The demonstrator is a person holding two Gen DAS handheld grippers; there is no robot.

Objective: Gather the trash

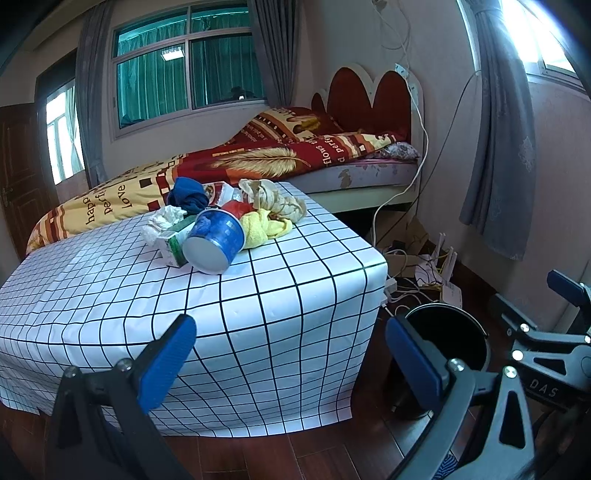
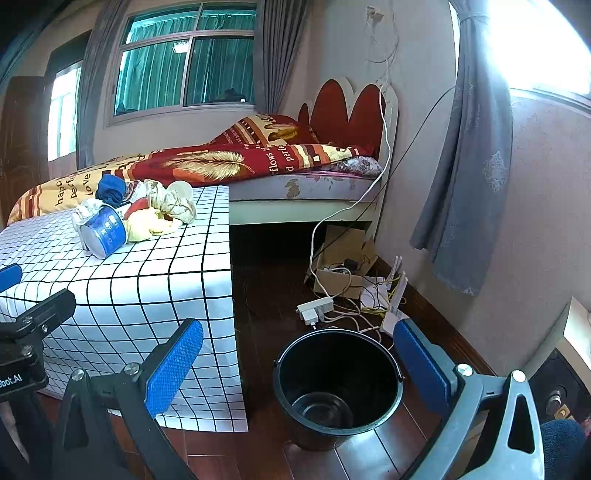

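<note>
Trash pile [image 1: 221,218] heaped on table [image 1: 258,295], bucket [image 2: 338,387] alongside for drops; left gripper [image 1: 291,365], right gripper [image 2: 299,369] both agape, empty, pre-approach.

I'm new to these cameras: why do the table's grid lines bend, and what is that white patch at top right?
Left wrist view: the fisheye lens bows the tablecloth grid; the window at top right is blown out. Right wrist view: same bending, stronger glare from the window; the bucket interior stays dark.
</note>
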